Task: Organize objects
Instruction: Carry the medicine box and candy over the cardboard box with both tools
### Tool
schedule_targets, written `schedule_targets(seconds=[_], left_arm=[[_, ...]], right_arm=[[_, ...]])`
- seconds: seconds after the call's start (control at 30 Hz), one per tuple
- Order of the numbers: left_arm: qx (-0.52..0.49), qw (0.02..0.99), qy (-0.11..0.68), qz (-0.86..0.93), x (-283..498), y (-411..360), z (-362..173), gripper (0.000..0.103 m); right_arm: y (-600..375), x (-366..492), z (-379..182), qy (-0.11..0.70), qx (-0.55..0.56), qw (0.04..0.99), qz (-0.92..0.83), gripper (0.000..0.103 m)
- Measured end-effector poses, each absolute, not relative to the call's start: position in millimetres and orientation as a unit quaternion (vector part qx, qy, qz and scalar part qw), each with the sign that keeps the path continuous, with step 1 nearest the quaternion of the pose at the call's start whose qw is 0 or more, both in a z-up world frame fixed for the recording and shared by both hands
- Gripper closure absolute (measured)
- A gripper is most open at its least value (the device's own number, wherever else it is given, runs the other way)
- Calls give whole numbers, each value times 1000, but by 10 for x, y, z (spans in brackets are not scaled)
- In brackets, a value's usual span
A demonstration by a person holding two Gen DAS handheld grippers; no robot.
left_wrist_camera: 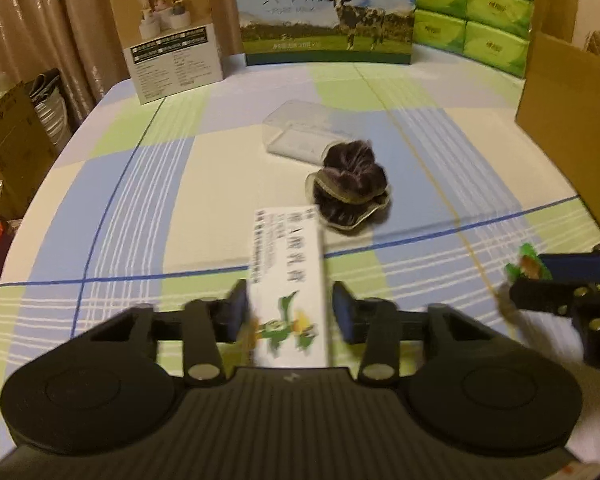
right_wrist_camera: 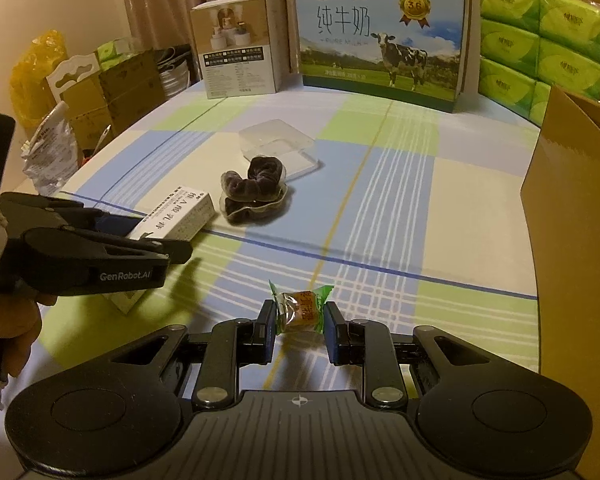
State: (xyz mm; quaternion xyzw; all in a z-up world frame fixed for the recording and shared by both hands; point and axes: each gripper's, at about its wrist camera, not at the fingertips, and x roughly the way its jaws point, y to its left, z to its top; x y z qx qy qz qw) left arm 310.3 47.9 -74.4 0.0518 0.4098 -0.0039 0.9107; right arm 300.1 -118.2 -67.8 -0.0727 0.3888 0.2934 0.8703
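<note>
Presently, risks as judged from the two wrist views:

Left tongs: the left gripper [left_wrist_camera: 287,312] is seen with a white ointment box [left_wrist_camera: 288,280] between its fingers; a gap shows at the right pad, so whether the box is clamped cannot be told.

Right tongs: the right gripper [right_wrist_camera: 299,322] is closed on a green-wrapped candy [right_wrist_camera: 300,310], held above the checked tablecloth [right_wrist_camera: 400,200].

Candy slip: the candy appears to be pinched mainly by its crinkled wrapper; it could be squeezed out or rotated if the hold is loosened.

Box drop: the box is long and is taken near one end, so it may be tipped downward or dropped if moved fast; the left view is blurred.

Collision: the two grippers are near each other, and a knock could be caused by crossing paths.

Scrunchies: dark scrunchies [left_wrist_camera: 350,186] lie touching the clear plastic container [left_wrist_camera: 300,132], partly over its near end; they could be dragged or the light container pushed away when something is placed.

Destination: none is named; the cardboard box [right_wrist_camera: 576,208] stands at the right.
</note>
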Motion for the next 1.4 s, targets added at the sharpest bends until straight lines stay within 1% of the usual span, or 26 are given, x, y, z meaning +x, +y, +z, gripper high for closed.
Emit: schedule_targets(seconds=[0.1, 0.23, 0.43, 0.7, 0.9, 1.13, 1.4], left_arm=[[40, 909, 415, 0, 3041, 501, -696, 70], [47, 914, 402, 12, 2840, 455, -496, 70], [15, 922, 388, 17, 2288, 320, -93, 70], [-8, 927, 374, -3, 1489, -139, 343, 70], [-13, 933, 360, -27, 1068, -538, 620, 70], [1, 933, 355, -62, 761, -1003, 804, 70], [10, 932, 345, -107, 701, -1475, 993, 70]], right_arm=[[-1208, 3008, -668, 393, -64, 871, 287, 82], [-1270, 2910, -566, 392, -50, 872, 287, 82], [-1435, 2527, -274, 380, -39, 882, 275, 82], [-1848, 1841, 128, 382, -8, 892, 239, 82], [-2245, 1416, 472, 363, -9, 909, 206, 82], [-2772, 1148, 685, 350, -11, 923, 159, 82], [-3353, 1046, 843, 344, 0, 932, 113, 82]])
